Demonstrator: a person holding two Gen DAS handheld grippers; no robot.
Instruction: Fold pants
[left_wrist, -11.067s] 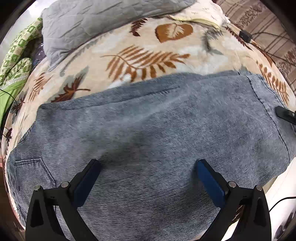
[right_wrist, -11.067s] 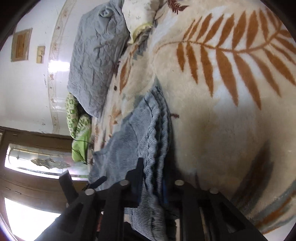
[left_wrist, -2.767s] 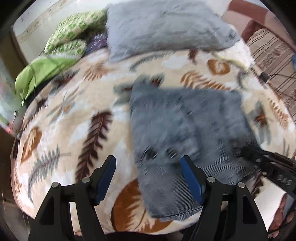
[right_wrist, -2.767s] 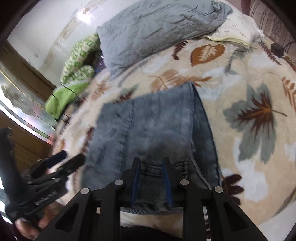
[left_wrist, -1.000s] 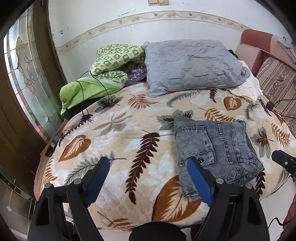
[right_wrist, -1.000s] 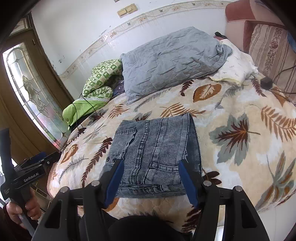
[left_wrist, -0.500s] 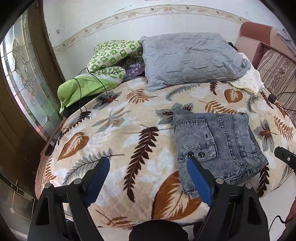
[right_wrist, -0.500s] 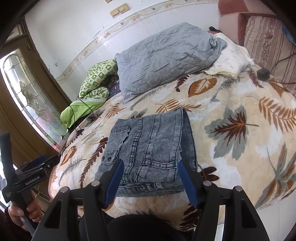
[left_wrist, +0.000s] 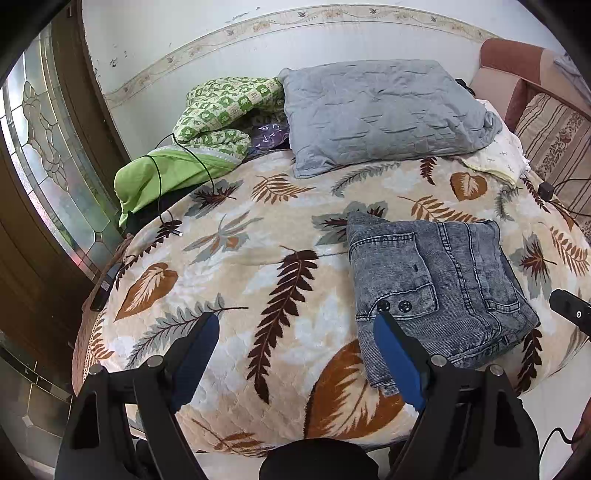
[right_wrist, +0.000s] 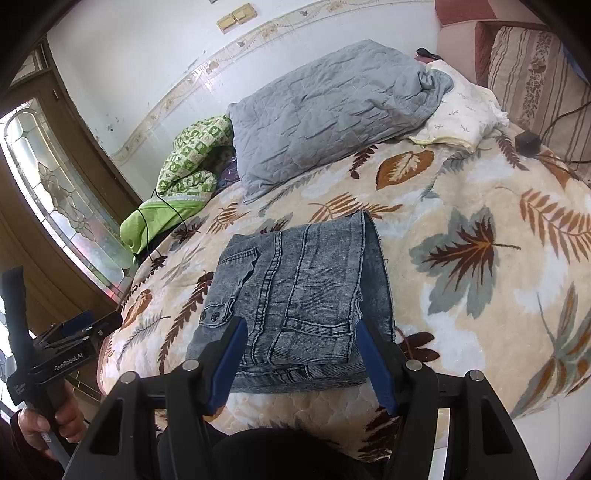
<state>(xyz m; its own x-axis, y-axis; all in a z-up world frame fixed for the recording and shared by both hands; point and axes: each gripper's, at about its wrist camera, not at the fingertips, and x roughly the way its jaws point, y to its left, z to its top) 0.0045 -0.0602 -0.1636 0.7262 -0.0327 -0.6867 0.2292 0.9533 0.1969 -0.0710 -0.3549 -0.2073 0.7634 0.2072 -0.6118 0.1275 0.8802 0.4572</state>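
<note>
The grey-blue denim pants (left_wrist: 436, 284) lie folded into a compact rectangle on the leaf-patterned blanket (left_wrist: 258, 258), near the bed's front edge; they also show in the right wrist view (right_wrist: 303, 295). My left gripper (left_wrist: 295, 332) is open and empty, held back from the bed, left of the pants. My right gripper (right_wrist: 299, 332) is open and empty, held back in front of the pants. The left gripper also shows at the left of the right wrist view (right_wrist: 74, 332), and the right gripper's tip at the right edge of the left wrist view (left_wrist: 569, 310).
A grey quilted pillow (left_wrist: 380, 114) and a green patterned blanket (left_wrist: 207, 125) lie at the head of the bed. A black cable (left_wrist: 173, 192) runs over the green fabric. A striped sofa (left_wrist: 554, 140) stands to the right, a glass-panelled door (left_wrist: 44, 166) to the left.
Earlier the right gripper was shut on the pants during folding; it has let go. Both grippers have pulled back from the bed, and in the last second hardly moved.
</note>
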